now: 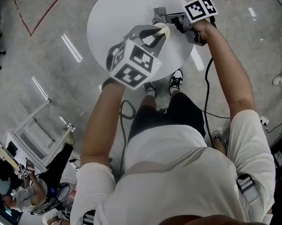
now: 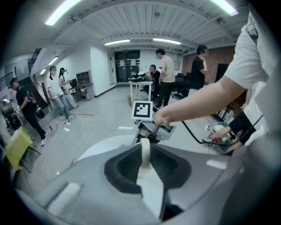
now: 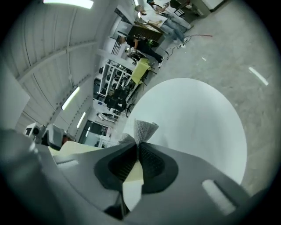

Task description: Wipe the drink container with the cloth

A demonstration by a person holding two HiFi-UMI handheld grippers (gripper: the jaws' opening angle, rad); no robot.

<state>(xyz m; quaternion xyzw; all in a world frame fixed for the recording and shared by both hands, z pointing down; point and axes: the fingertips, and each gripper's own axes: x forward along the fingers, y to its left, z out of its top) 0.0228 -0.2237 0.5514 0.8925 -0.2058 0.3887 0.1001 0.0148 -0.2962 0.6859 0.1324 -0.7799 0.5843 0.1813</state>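
Note:
The drink container [image 1: 162, 28] is a pale cream thing held over the round white table [image 1: 118, 14]. My left gripper [image 1: 157, 34] is shut on it; in the left gripper view a thin cream edge of the container [image 2: 145, 151] stands upright between the pads. My right gripper [image 1: 167, 18] is shut on a grey cloth [image 1: 158, 14] just beyond the container. A tuft of that cloth [image 3: 144, 128] sticks out past the right gripper [image 3: 138, 147] in the right gripper view, with the cream container [image 3: 81, 148] close at its left. The right gripper [image 2: 151, 127] also shows straight ahead of the left gripper [image 2: 145, 160].
The tabletop [image 3: 197, 114] lies bare below both grippers. My feet [image 1: 163, 86] stand at its near edge and cables [image 1: 207, 90] trail on the floor. Several people [image 2: 57, 92] and a work table [image 2: 140, 83] stand farther off in the room.

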